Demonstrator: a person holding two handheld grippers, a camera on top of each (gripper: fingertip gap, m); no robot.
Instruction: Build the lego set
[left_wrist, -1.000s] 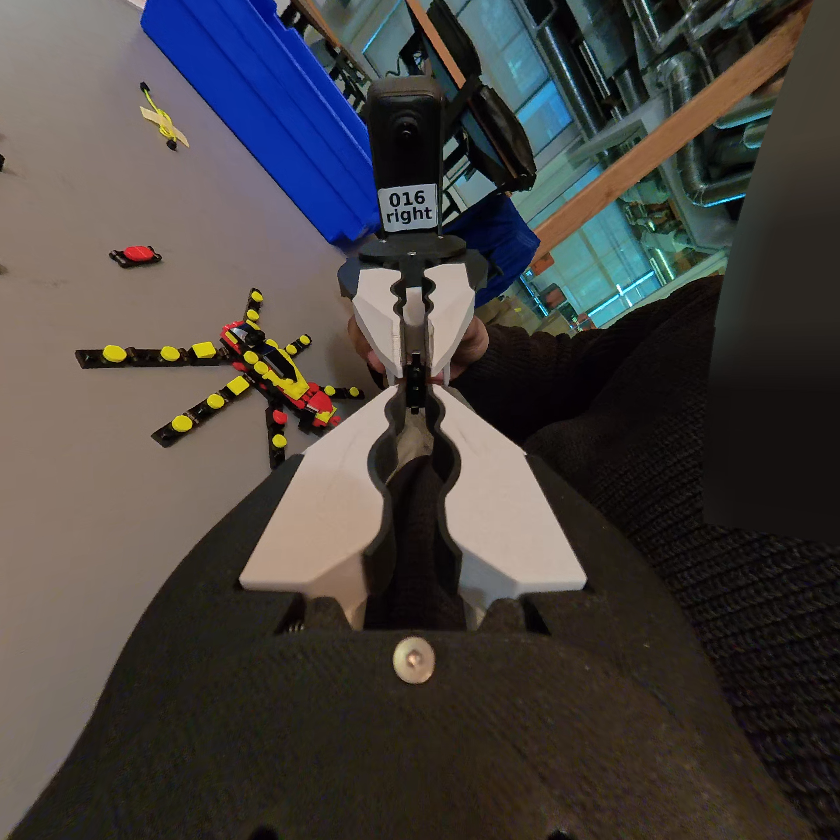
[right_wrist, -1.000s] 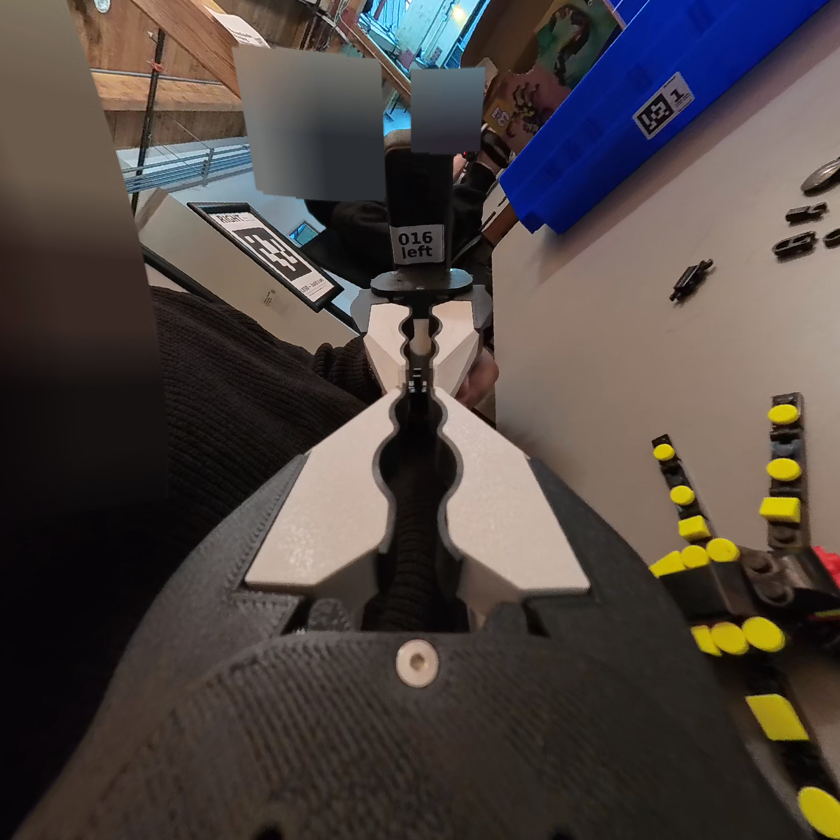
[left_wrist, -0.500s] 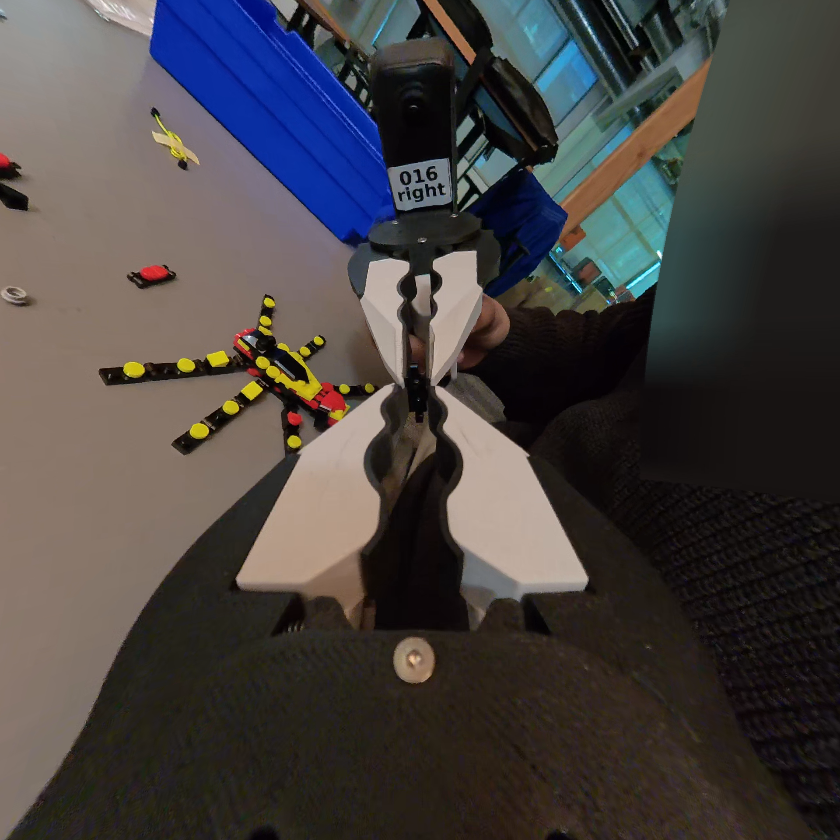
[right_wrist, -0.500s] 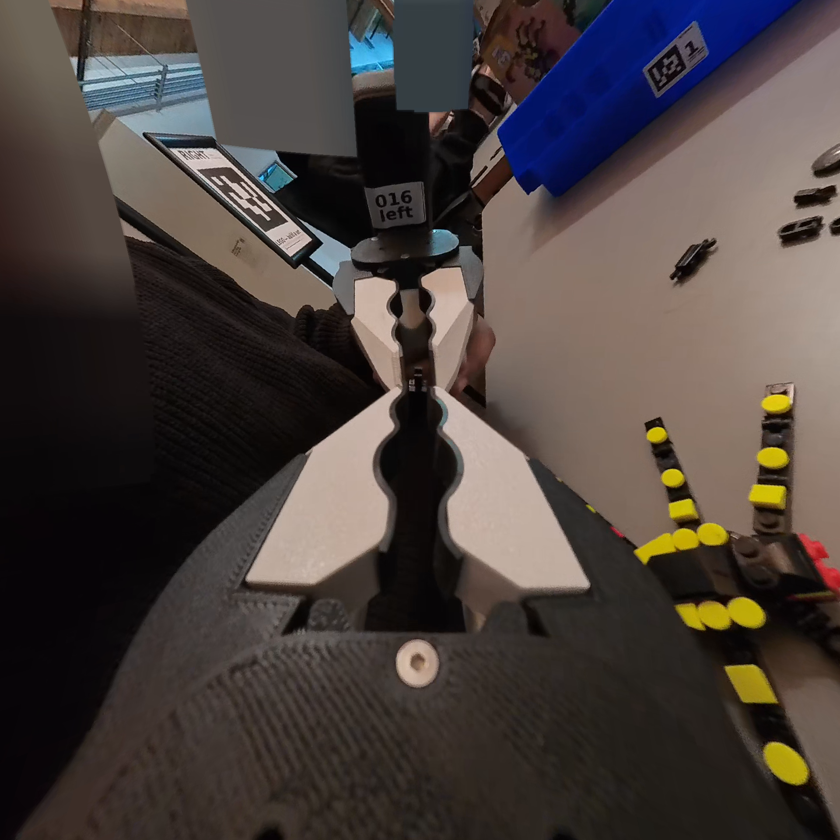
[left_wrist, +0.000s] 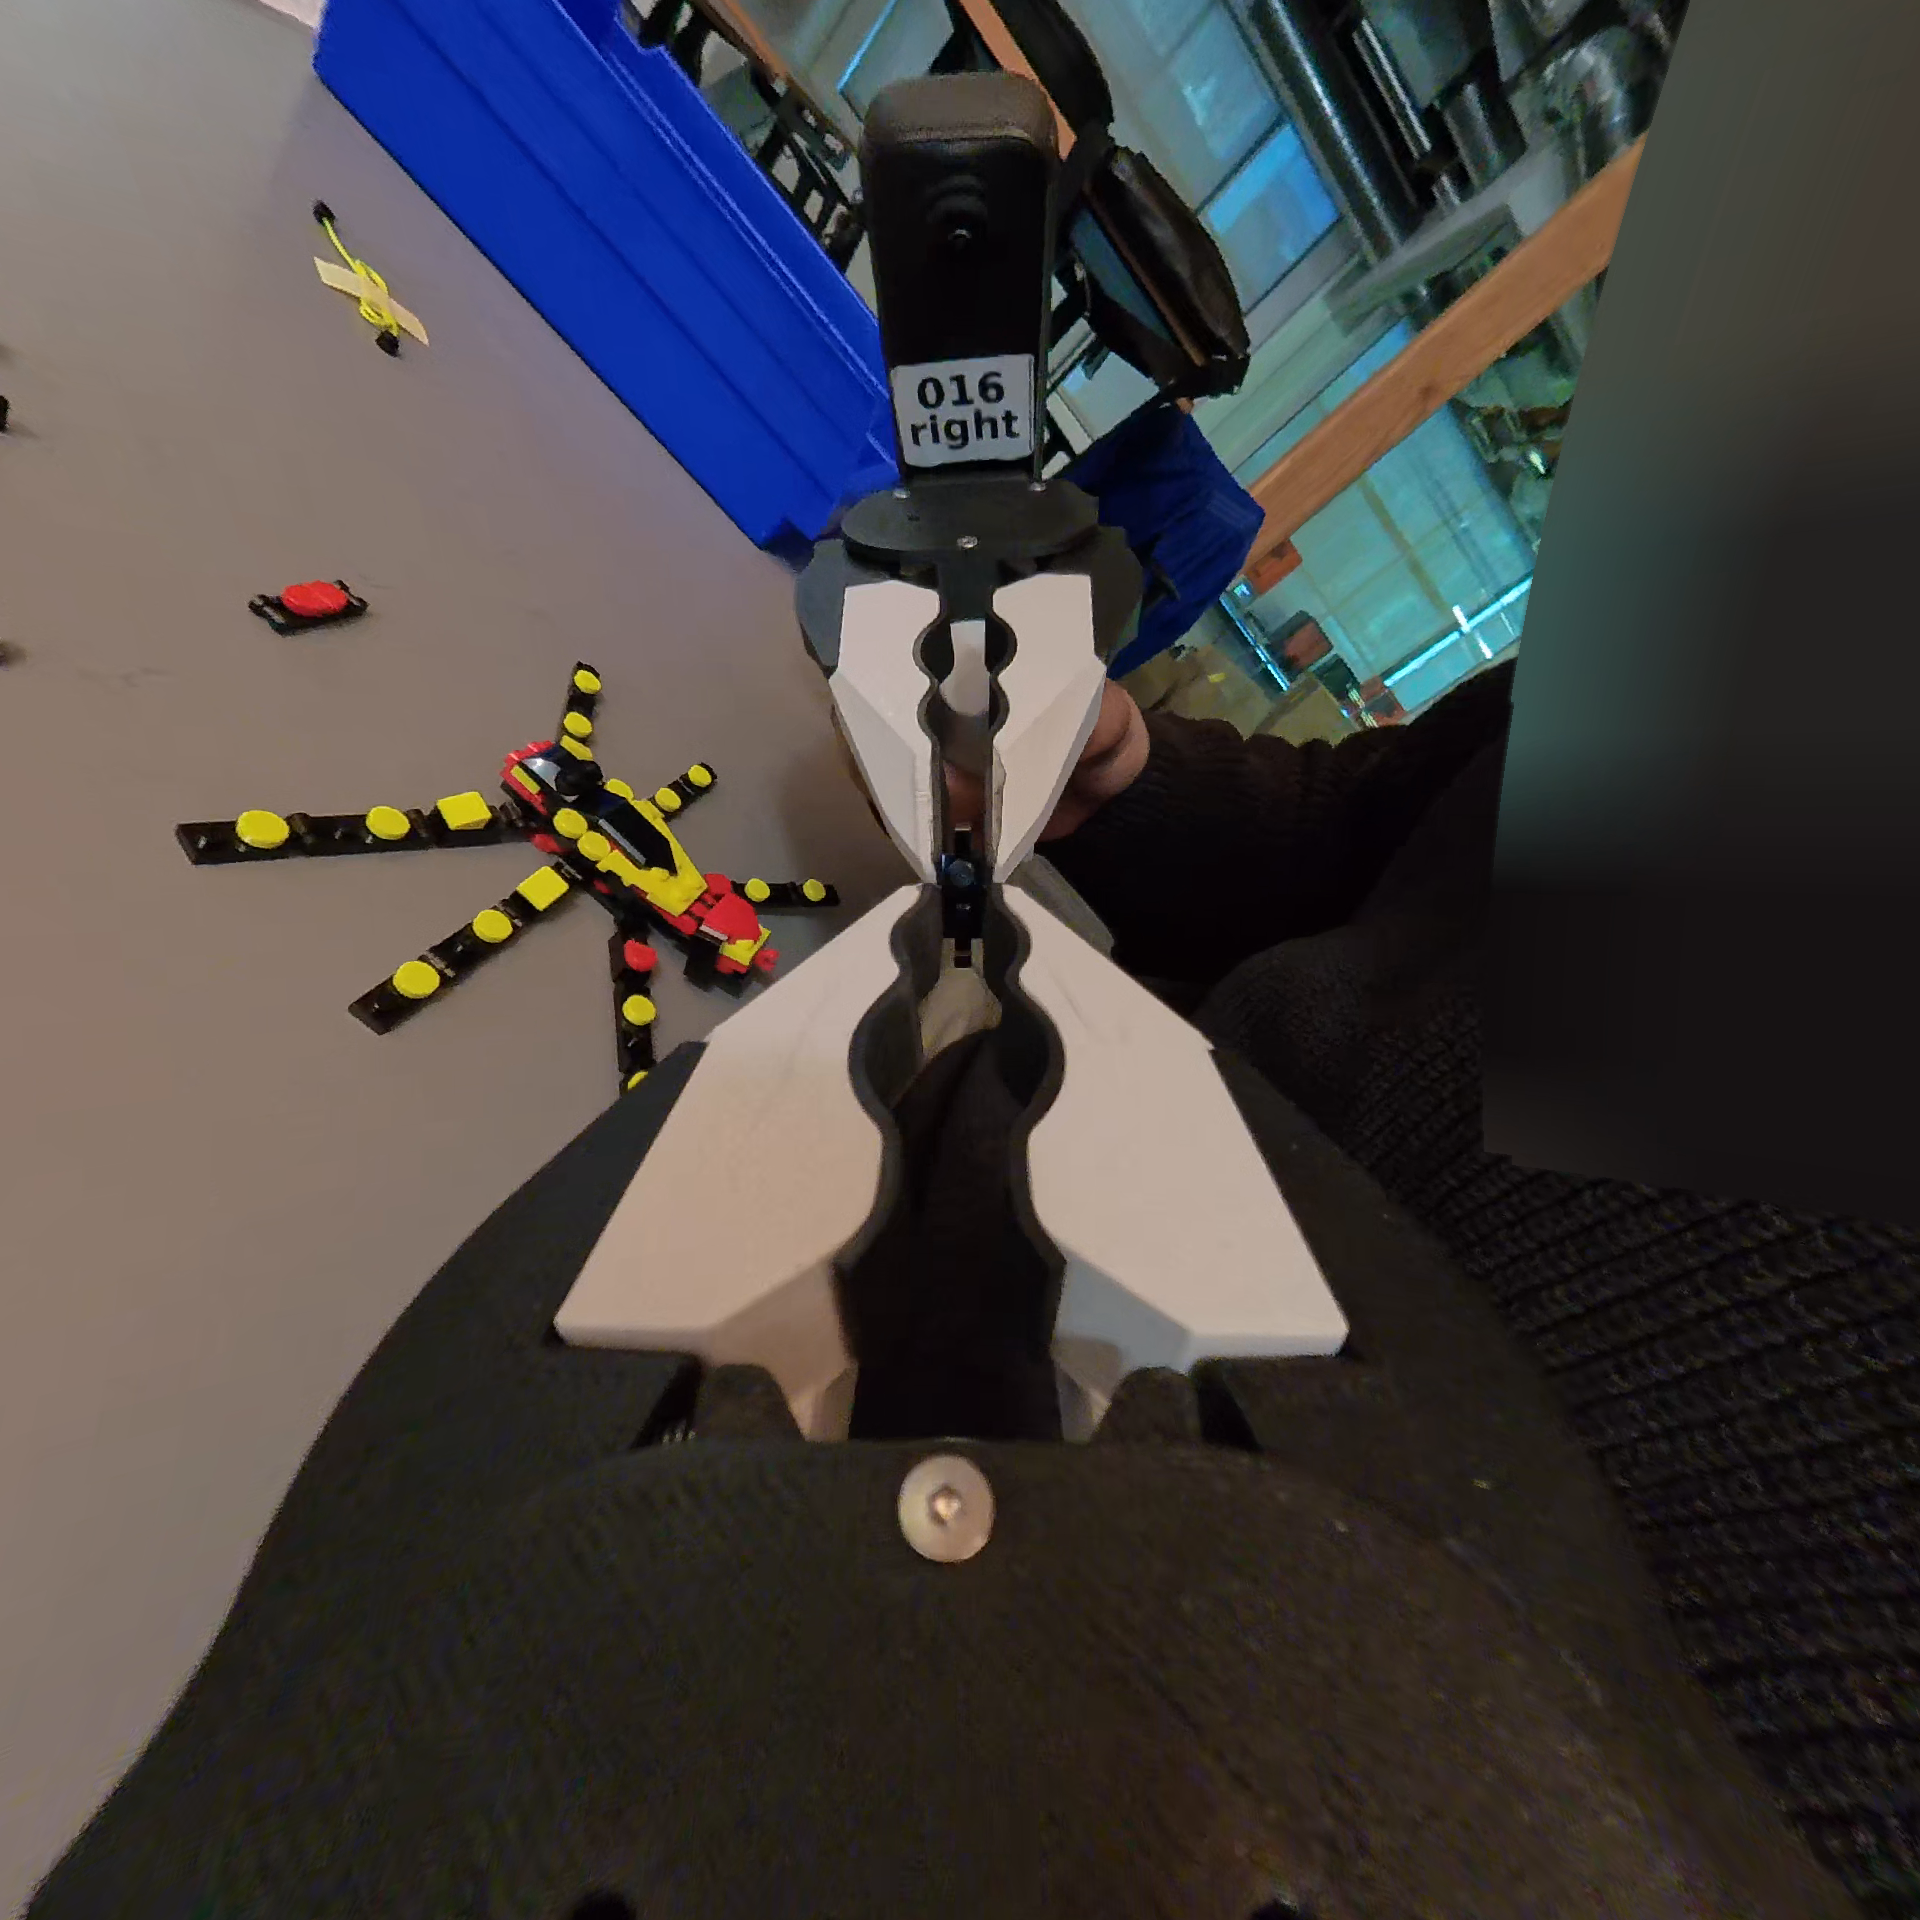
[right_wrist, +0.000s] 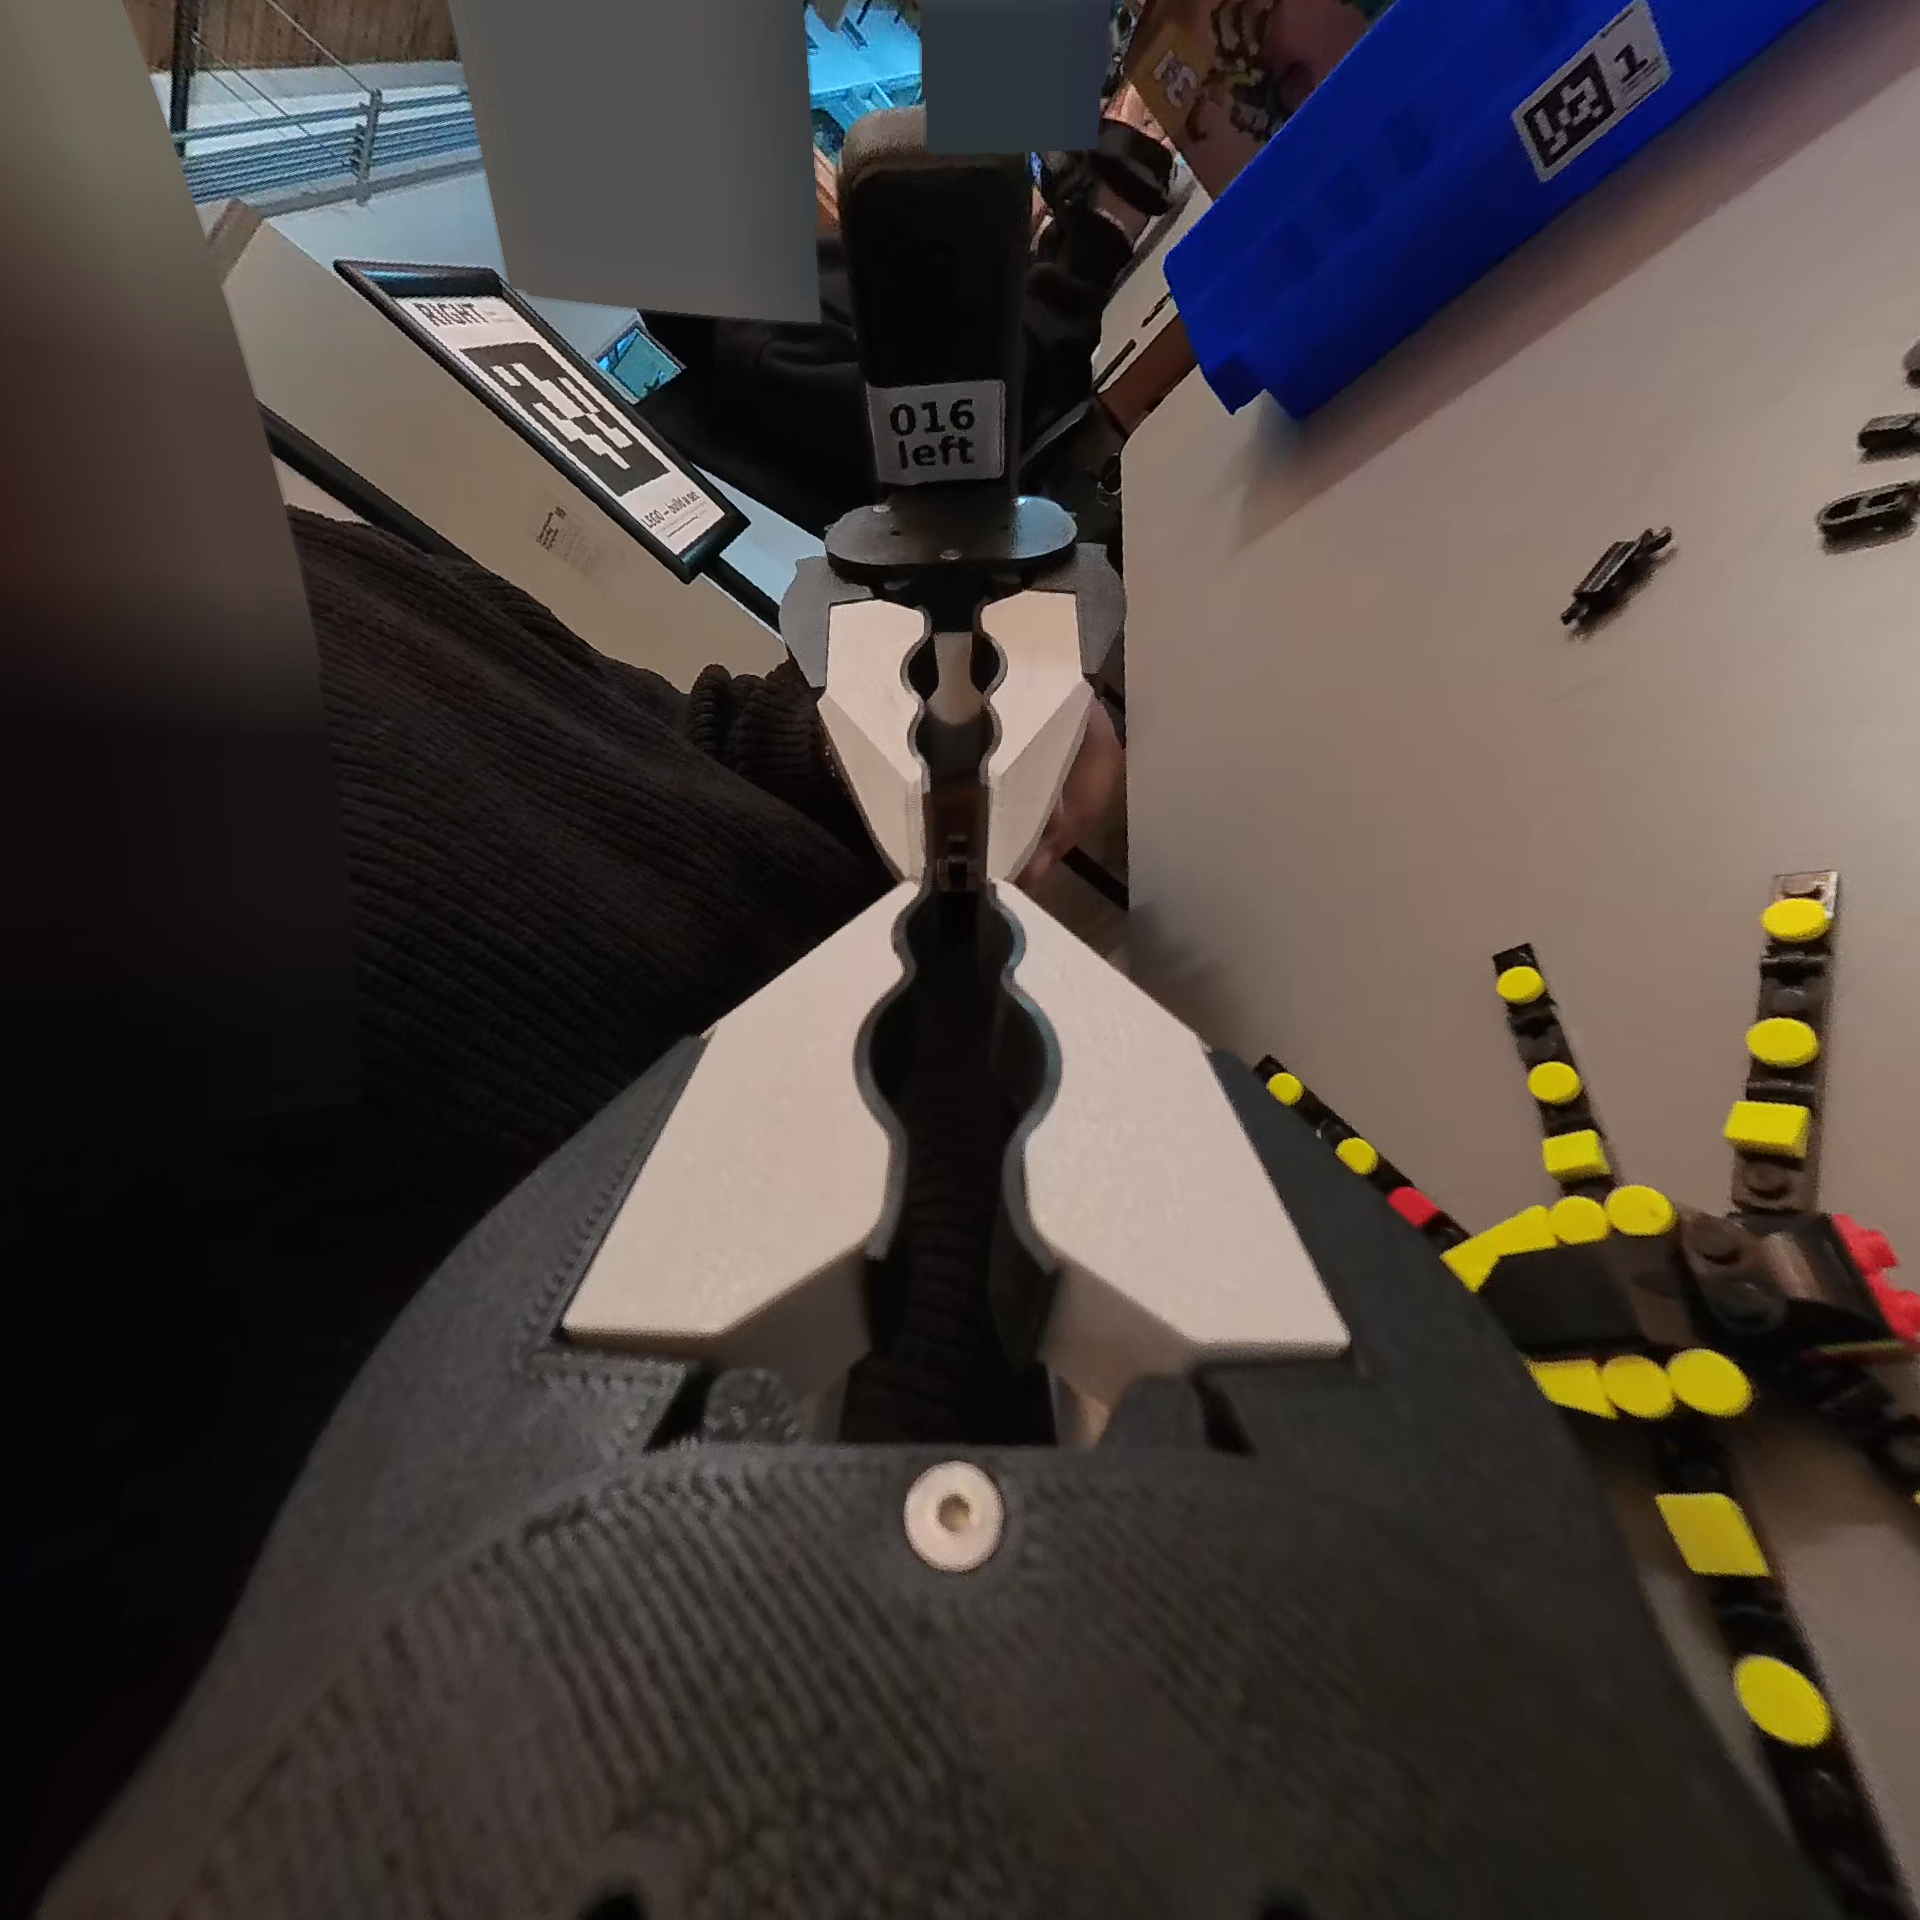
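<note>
Facing tip to tip, your left claw (left_wrist: 961, 920) and right claw (right_wrist: 951, 883) both pinch one small dark piece (left_wrist: 958, 883) beside the grey surface (left_wrist: 208, 1143); lego model (left_wrist: 613, 862), blue bin (left_wrist: 623, 260), windows behind.

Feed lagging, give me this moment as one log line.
left gripper: shut on small black piece | right gripper: shut on same piece | model: on table

The right tool (right_wrist: 958, 902) and left tool (right_wrist: 954, 868) meet tip to tip, pinching a small dark piece (right_wrist: 953, 854).
</note>
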